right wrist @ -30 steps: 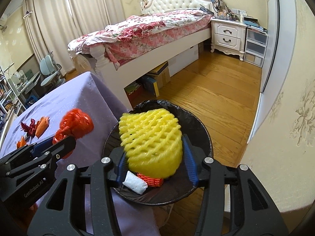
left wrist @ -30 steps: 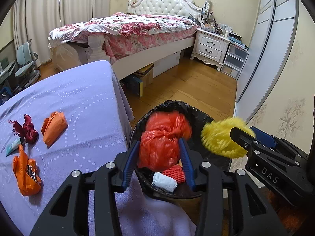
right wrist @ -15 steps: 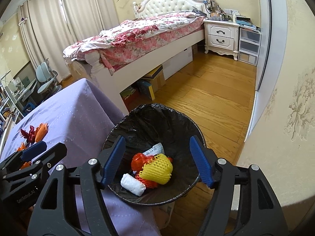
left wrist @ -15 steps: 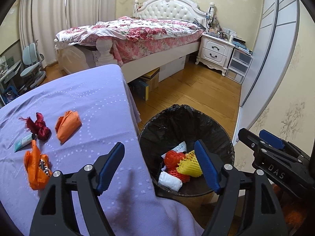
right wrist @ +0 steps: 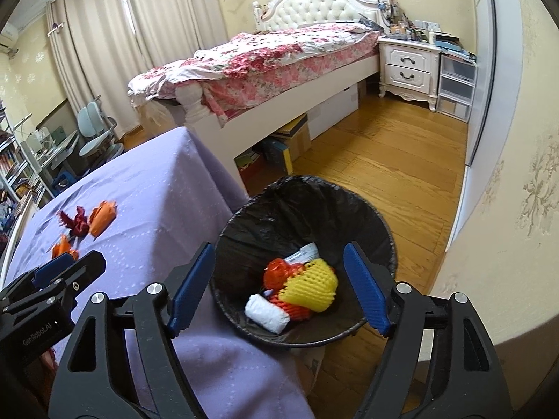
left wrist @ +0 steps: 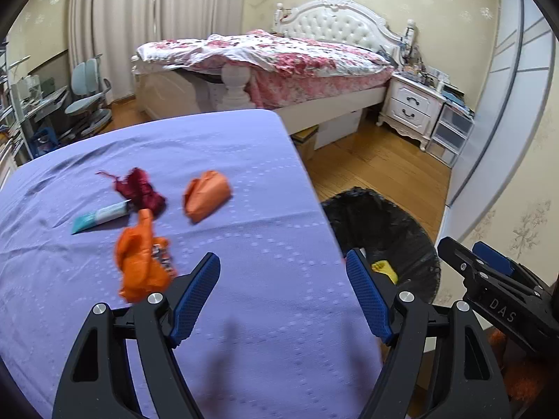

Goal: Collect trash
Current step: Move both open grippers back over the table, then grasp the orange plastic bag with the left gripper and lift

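Bench [left wrist: 244,160] under a lilac cloth fills the near side of the room; bed [right wrist: 279,56] with a flowered quilt stands behind it.

Bin [right wrist: 244,230], black liner, sits on the wood floor just beside the bench's corner. Inside it: yellow foam net [right wrist: 311,288] on top, red bag [right wrist: 276,272] next to it, red net partly under the yellow one, white wad [right wrist: 267,314] at the near edge, a paper slip behind.

Right gripper [right wrist: 279,289] hangs over the bin, jaws wide and just been opening, nothing between the pads.

Left gripper [left wrist: 284,296] is over the bench's near part, jaws wide, just been opening, empty.

Trash on the bench, well apart from the bin: orange wrapper [left wrist: 139,262] nearest the left gripper, folded orange piece [left wrist: 206,197] farther back, dark red scrap [left wrist: 139,188], small teal tube [left wrist: 99,215] touching that scrap.
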